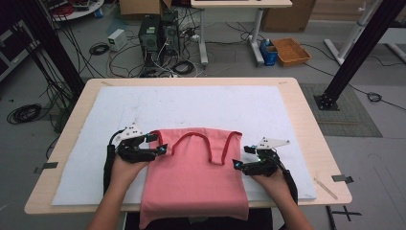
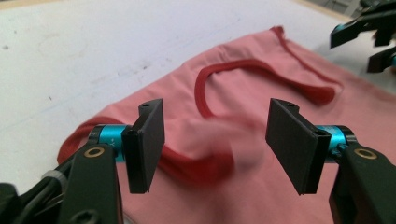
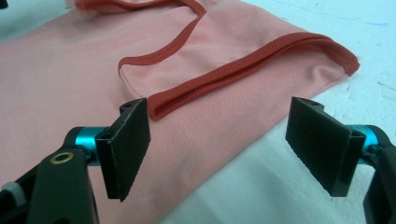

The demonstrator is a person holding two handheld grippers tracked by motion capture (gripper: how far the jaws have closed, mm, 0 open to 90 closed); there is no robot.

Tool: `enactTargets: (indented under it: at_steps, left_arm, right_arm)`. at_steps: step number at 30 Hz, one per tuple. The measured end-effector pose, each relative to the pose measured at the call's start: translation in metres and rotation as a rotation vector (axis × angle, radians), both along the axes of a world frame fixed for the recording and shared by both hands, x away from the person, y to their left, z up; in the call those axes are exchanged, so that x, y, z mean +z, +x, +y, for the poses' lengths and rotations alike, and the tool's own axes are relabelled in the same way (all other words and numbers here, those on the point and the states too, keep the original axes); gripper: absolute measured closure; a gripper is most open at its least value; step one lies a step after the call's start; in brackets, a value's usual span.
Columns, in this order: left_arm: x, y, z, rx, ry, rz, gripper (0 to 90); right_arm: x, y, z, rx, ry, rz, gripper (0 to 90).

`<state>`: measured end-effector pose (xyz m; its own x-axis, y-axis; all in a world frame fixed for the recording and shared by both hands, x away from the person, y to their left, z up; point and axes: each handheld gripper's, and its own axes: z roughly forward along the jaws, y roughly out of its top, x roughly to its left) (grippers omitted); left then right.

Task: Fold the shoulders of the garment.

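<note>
A pink tank top (image 1: 194,177) with darker red trim lies flat on the white mat (image 1: 201,108), its hem hanging over the near table edge. My left gripper (image 1: 160,149) is open at the garment's left shoulder edge; the left gripper view shows the red-trimmed armhole (image 2: 201,163) between its jaws. My right gripper (image 1: 238,165) is open at the right side, just below the right strap (image 1: 230,143). In the right gripper view the jaws straddle the cloth's edge (image 3: 224,135), with the red trim (image 3: 243,67) just ahead. Neither gripper (image 2: 215,144) (image 3: 219,149) holds anything.
The mat covers a wooden table (image 1: 306,129). A thin wooden stick (image 1: 325,188) lies near the table's right front corner. Black tape (image 1: 46,166) marks the left edge. Beyond the table are computers (image 1: 158,33), cables, a desk and an orange tray (image 1: 291,51).
</note>
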<state>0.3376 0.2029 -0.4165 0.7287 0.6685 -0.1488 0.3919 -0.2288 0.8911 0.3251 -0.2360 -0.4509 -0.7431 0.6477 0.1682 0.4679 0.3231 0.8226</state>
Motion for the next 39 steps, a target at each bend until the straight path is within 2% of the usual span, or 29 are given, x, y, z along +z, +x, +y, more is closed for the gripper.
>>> enactTargets:
  at_steps: [2, 5, 12, 14, 16, 18, 22, 29, 31, 34, 37, 39]
  left_arm:
    - [0.002, 0.0, 0.0, 0.002, -0.003, -0.012, 36.9]
    - [-0.002, 0.003, -0.002, 0.002, 0.017, 0.005, 37.0]
    - [-0.018, 0.003, -0.012, -0.026, 0.156, 0.077, 45.8]
    - [-0.021, 0.001, -0.015, -0.046, 0.189, 0.099, 50.7]
    - [-0.024, -0.001, -0.017, -0.066, 0.24, 0.116, 57.6]
    - [-0.026, -0.002, -0.019, -0.074, 0.261, 0.137, 66.7]
    - [-0.026, -0.005, -0.018, -0.092, 0.24, 0.138, 81.3]
    - [-0.022, -0.011, -0.005, -0.102, 0.132, 0.137, 83.4]
    - [-0.025, -0.011, -0.004, -0.105, 0.14, 0.149, 83.3]
    - [-0.03, -0.011, -0.006, -0.112, 0.192, 0.17, 82.7]
    - [-0.028, -0.011, -0.008, -0.116, 0.219, 0.163, 81.5]
    - [-0.025, -0.011, -0.009, -0.114, 0.223, 0.152, 73.8]
  right_arm:
    - [0.0, 0.0, 0.0, 0.0, 0.005, 0.002, 21.9]
    - [0.0, 0.0, 0.0, 0.0, -0.001, 0.003, 21.9]
    - [0.0, 0.0, 0.001, 0.004, -0.002, -0.001, 21.9]
    - [0.0, 0.001, 0.0, 0.003, -0.002, 0.001, 21.9]
    - [0.0, 0.001, 0.0, 0.004, -0.002, 0.002, 21.9]
    - [0.0, 0.001, 0.0, 0.004, -0.002, 0.001, 21.9]
    - [0.0, 0.001, 0.0, 0.005, -0.002, 0.002, 21.9]
    - [0.0, 0.001, 0.001, 0.004, 0.0, 0.005, 21.9]
    - [0.0, 0.001, 0.0, 0.005, -0.003, 0.007, 21.9]
    - [0.0, 0.001, 0.001, 0.004, -0.006, 0.011, 21.9]
    - [0.0, 0.001, 0.001, 0.004, -0.005, 0.015, 21.9]
    - [-0.001, 0.002, 0.001, 0.005, -0.005, 0.013, 21.9]
